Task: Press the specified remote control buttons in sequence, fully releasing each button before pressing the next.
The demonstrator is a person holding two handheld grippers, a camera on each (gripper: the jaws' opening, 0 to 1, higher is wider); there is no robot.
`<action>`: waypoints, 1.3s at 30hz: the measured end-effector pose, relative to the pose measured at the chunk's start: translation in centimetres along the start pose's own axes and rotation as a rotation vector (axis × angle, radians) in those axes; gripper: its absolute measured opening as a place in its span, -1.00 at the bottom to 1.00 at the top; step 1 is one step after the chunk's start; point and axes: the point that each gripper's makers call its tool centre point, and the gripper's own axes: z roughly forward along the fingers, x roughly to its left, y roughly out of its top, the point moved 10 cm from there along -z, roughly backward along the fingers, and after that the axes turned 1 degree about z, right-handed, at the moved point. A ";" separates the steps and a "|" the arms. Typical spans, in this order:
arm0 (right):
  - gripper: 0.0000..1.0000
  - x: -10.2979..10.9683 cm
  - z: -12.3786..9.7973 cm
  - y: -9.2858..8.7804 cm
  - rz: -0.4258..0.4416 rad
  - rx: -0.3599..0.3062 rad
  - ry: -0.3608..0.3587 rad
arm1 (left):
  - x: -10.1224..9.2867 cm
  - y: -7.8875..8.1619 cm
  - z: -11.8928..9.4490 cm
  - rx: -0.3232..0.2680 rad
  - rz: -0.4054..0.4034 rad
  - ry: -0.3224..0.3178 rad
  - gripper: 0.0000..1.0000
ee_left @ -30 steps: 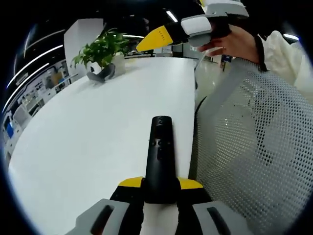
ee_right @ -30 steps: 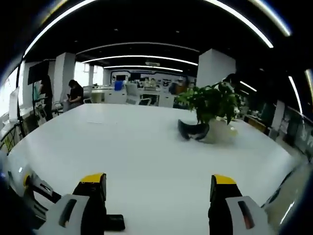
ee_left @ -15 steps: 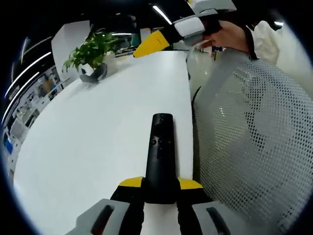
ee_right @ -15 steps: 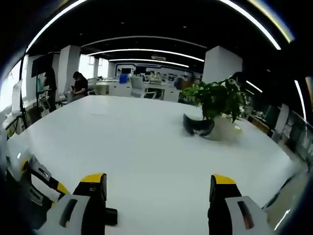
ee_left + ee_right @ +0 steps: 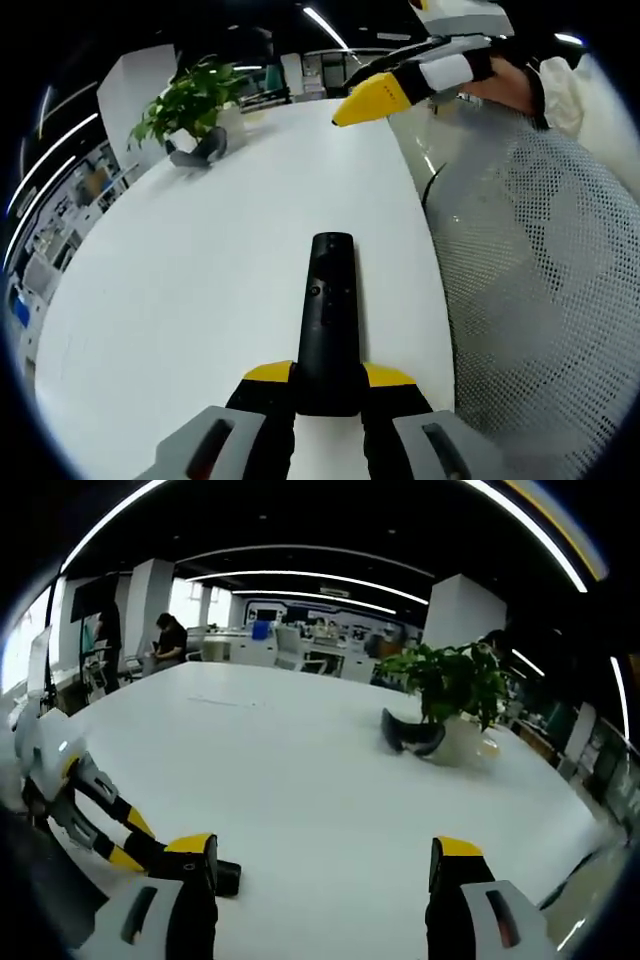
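The left tool [image 5: 325,385] is closed on the near end of the black remote control [image 5: 329,320], holding it just above the white worktop [image 5: 200,260] close to that worktop's right-hand edge; the remote's long axis runs straight away from the tool, button face up, the buttons clustered on the far half; the right tool [image 5: 325,865] stands wide open with nothing between its jaws, and in the left gripper view it hangs well beyond the remote's far end, over the far right edge of the worktop, yellow tip aimed back toward the remote; in the right gripper view the remote's far end [image 5: 226,877] peeks out just beside the near jaw; so the pressing falls to the right tool, which probably has to come back along the remote's length and down onto the button cluster; a potted plant [image 5: 195,100] sits at the far corner; a mesh chair back [image 5: 540,300] stands off the right edge
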 end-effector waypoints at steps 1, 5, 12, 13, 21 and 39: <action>0.74 0.0 0.0 0.0 -0.001 0.001 0.000 | 0.4 0.1 0.0 -0.001 -0.007 0.005 -0.53; 0.74 0.0 0.0 0.0 -0.006 0.005 0.001 | 1.7 0.2 0.1 0.013 0.011 0.022 -0.53; 0.73 0.0 0.1 -0.2 -0.006 0.017 -0.007 | 4.1 0.0 0.2 0.028 0.014 0.035 -0.53; 0.73 0.0 0.1 -0.2 -0.005 0.017 -0.006 | 4.3 0.1 0.2 0.029 0.012 0.036 -0.53; 0.72 0.1 0.3 -0.3 -0.017 0.030 0.004 | 7.5 -0.1 0.3 0.051 0.007 0.074 -0.53; 0.68 0.2 0.4 -0.5 -0.027 0.049 0.012 | 13.2 0.3 1.6 0.097 0.022 0.109 -0.53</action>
